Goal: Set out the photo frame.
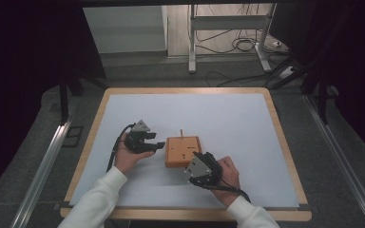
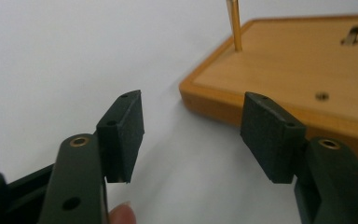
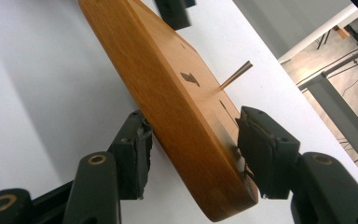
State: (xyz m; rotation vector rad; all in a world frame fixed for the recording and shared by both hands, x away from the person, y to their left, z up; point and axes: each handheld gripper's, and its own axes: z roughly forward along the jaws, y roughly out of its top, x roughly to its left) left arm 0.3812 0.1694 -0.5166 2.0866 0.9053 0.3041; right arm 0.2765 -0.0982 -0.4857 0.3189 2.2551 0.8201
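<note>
Jaws of the right gripper straddle the wooden board's near corner, touching unclear; its view reveals a thin peg. Left gripper gapes empty beside the board on the worktop.

Probably lab: dark curtains, floor cables

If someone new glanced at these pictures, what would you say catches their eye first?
Probably the orange wooden block near the middle of the white table mat, with a thin wooden peg standing up from it. The right gripper straddles its near corner, jaws open, while the left gripper waits open beside its left edge.
</note>
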